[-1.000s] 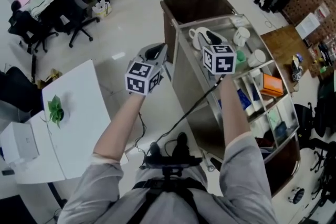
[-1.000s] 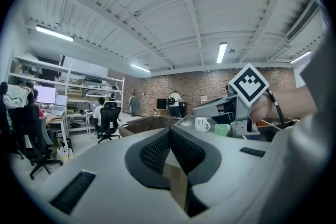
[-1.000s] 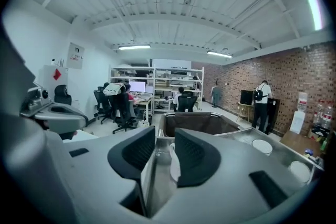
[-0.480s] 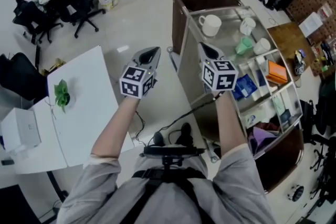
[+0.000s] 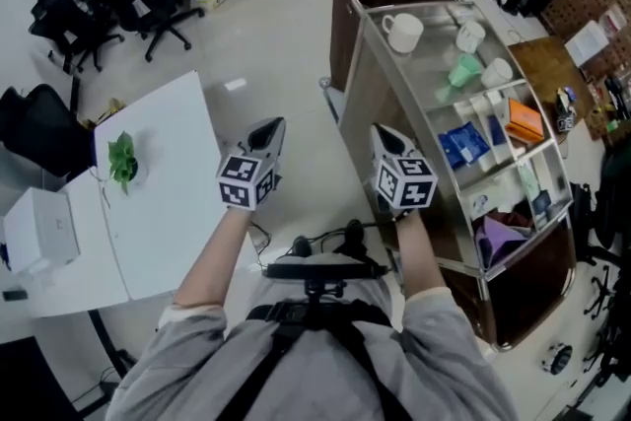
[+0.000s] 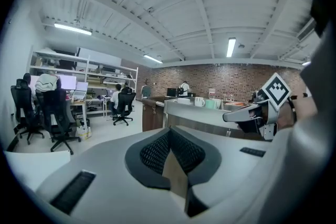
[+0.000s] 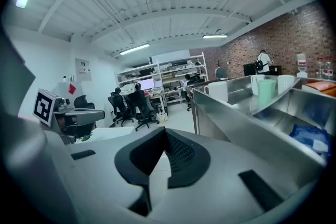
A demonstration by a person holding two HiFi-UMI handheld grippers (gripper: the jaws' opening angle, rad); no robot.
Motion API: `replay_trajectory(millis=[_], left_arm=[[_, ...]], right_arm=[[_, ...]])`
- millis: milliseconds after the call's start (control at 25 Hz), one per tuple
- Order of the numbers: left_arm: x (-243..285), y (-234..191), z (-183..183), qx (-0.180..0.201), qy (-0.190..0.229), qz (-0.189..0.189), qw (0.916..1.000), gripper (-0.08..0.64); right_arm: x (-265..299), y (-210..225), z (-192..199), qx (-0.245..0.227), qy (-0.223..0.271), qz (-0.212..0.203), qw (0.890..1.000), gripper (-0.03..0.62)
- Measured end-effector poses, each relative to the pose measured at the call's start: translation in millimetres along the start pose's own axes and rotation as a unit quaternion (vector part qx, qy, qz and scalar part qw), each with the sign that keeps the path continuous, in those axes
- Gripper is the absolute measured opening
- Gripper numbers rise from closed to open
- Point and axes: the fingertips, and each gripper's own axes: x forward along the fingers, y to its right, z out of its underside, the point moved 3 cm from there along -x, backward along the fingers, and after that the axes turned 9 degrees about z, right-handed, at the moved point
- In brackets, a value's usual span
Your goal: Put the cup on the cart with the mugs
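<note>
The white cup (image 5: 402,32) stands upright at the near-left end of the steel cart's top tray (image 5: 434,108), free of both grippers. Further along the tray are a white mug (image 5: 470,36), a green mug (image 5: 463,71) and another white mug (image 5: 496,72). The right gripper view shows the cup (image 7: 218,91) and the green mug (image 7: 266,93) on the tray. My right gripper (image 5: 383,135) is shut and empty, held beside the cart's near side, well short of the cup. My left gripper (image 5: 268,133) is shut and empty too, over the floor between table and cart.
A white table (image 5: 158,202) with a small green plant (image 5: 123,158) and a white box (image 5: 39,232) is at my left. The cart's lower shelf holds blue packets (image 5: 461,146) and an orange box (image 5: 525,120). Office chairs (image 5: 148,5) and seated people fill the back.
A second ago my right gripper was at the white cup on the cart top. It has let go, closed and drawn back toward me, as has the left gripper.
</note>
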Motion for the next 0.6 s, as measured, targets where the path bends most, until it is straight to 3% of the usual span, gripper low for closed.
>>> replay_trajectory(millis=[600], left_arm=[[-58.4,15.9,60.0,-0.036,-0.016,-0.027,0.9989,0.005]], right_arm=[[-40.0,-14.3,55.7,-0.007,-0.018,0.008,1.000,0.005]])
